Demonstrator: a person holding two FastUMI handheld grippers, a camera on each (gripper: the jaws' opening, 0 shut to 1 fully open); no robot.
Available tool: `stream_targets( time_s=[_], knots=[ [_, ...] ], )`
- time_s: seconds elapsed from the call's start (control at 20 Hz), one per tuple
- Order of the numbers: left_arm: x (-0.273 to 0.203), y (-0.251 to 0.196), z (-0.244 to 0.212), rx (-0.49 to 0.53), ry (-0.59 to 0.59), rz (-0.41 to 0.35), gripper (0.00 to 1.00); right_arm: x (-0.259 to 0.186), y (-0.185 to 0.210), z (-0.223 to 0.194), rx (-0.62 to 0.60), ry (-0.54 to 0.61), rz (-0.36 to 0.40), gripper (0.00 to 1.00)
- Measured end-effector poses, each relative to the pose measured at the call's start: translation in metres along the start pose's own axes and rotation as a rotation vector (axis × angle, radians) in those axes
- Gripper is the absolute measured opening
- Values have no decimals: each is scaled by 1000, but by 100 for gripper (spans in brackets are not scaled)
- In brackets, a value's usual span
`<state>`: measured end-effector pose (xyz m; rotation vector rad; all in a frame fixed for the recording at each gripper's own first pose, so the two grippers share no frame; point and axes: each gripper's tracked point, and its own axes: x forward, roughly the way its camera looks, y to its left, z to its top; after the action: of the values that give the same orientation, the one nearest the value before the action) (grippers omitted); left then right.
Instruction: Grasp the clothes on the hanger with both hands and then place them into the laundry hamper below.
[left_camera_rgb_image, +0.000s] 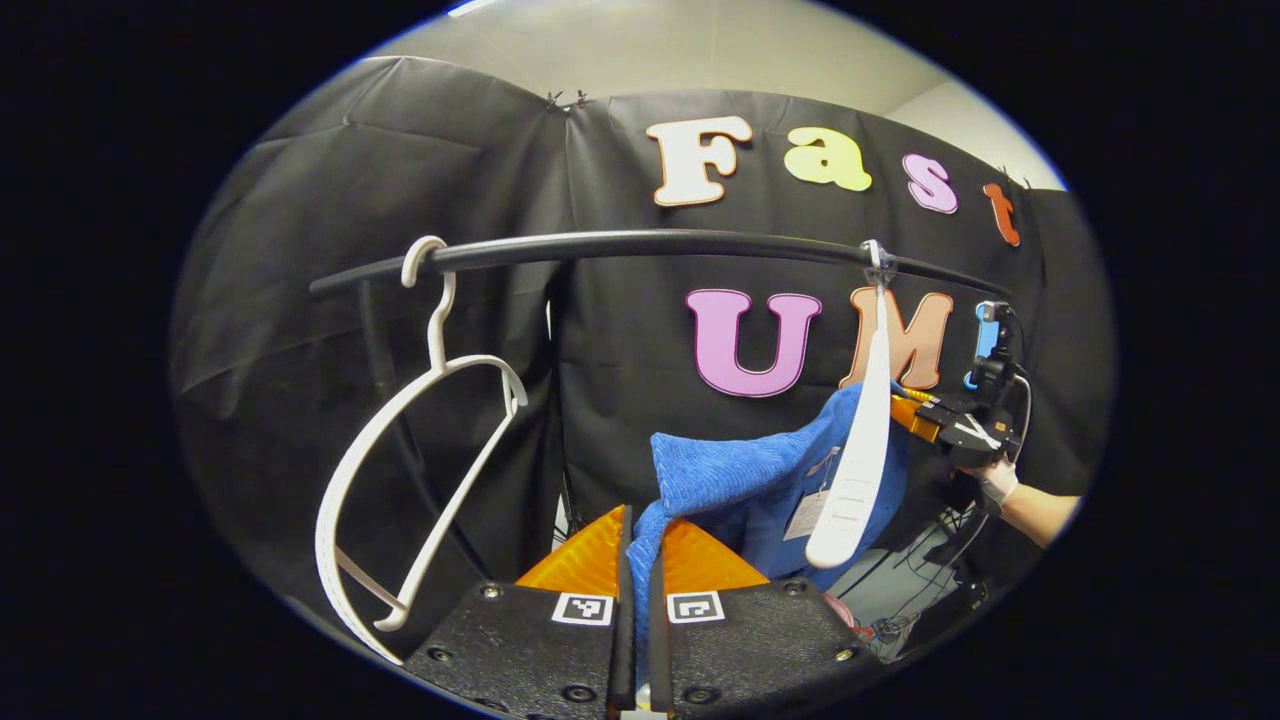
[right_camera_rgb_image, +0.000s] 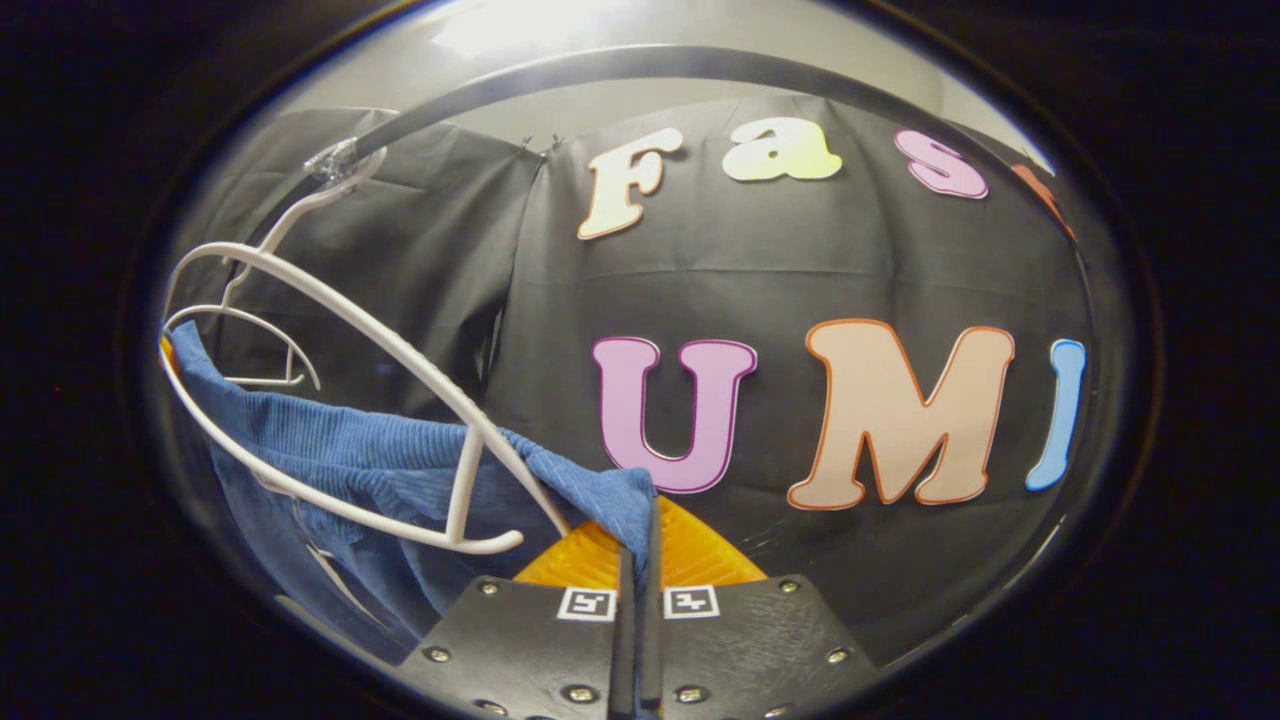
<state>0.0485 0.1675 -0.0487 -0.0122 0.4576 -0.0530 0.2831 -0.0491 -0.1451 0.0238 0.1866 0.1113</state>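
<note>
A blue ribbed garment hangs stretched between both grippers, off its white hanger, which dangles edge-on from the black rail. My left gripper is shut on one end of the cloth at the bottom of the left gripper view. Farther right there, the right gripper and a gloved hand hold the other end. In the right gripper view my right gripper is shut on a corner of the blue garment, which runs leftward behind the white hanger.
A second, bare white hanger hangs from the left part of the rail. The rail arcs overhead in the right gripper view. Cables and floor clutter lie low at the right. The black cloth wall stands close behind.
</note>
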Motion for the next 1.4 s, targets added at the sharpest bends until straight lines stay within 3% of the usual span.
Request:
stream_targets(
  time_s=[0.45, 0.65, 0.85, 1.4],
  knots=[
    [15, -18, -20, -14, -69, -15, 5, 7, -10, -19, 80, 71, -63, 3],
    [25, -26, -25, -76, -117, -18, 5, 4, -20, -36, 105, 110, -95, 3],
    [31, -24, -40, -142, -139, -9, 6, -8, -26, -54, 120, 147, -112, 3],
    [19, -39, -92, -111, -104, 6, 6, -67, -26, -102, 63, 256, -133, 3]
  ],
)
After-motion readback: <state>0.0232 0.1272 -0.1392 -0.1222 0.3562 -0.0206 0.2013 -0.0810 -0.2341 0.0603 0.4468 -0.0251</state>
